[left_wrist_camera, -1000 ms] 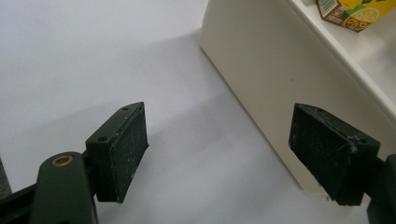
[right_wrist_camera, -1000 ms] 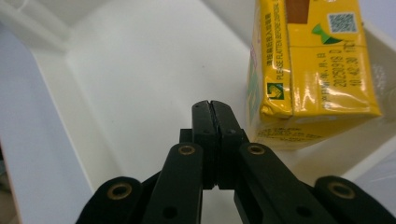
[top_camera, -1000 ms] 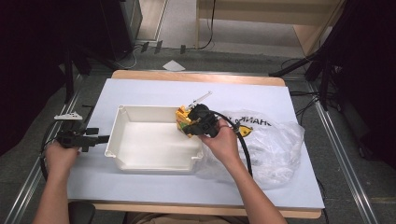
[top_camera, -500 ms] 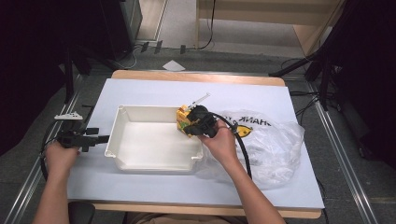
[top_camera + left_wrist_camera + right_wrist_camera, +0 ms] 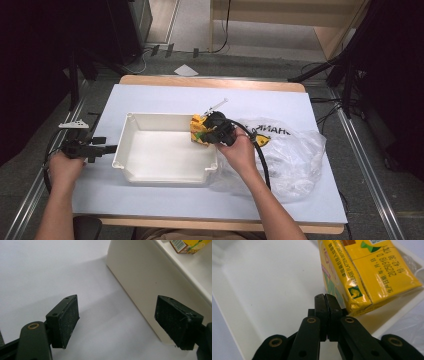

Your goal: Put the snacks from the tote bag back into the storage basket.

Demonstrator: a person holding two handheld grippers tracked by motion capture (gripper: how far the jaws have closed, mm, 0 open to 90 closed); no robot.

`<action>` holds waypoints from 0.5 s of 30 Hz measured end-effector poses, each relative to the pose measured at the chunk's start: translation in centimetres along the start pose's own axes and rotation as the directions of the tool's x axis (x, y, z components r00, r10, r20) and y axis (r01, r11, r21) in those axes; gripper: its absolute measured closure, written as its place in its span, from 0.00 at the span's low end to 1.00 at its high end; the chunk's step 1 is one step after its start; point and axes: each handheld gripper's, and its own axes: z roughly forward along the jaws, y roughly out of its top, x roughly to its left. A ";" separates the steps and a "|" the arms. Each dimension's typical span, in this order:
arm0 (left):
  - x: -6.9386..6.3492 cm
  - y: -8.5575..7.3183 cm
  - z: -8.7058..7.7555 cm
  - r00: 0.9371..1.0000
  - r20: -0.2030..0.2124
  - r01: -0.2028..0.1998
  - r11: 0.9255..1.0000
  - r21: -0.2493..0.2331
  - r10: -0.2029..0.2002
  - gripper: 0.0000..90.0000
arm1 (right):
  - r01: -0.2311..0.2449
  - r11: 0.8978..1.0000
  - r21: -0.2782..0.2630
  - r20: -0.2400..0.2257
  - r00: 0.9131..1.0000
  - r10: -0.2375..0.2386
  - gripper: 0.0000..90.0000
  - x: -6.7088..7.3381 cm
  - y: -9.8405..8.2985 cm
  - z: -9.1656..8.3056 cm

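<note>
Yellow carton touching closed right tongs, in tray

A small yellow drink carton is sitting inside the white tray, at its far right corner, tilting against the tray's wall. Its glossy faces are carrying green and white print, a date stamp and a barcode. The tray, shallow and rectangular, is lying flat on the pale table.
</note>
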 end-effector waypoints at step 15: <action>0.0 0.0 0.1 1.000 0.000 -0.003 1.000 0.002 0.003 0.23 | 0.000 1.000 -0.006 0.030 1.000 0.000 1.00 -0.6 -0.2 -0.4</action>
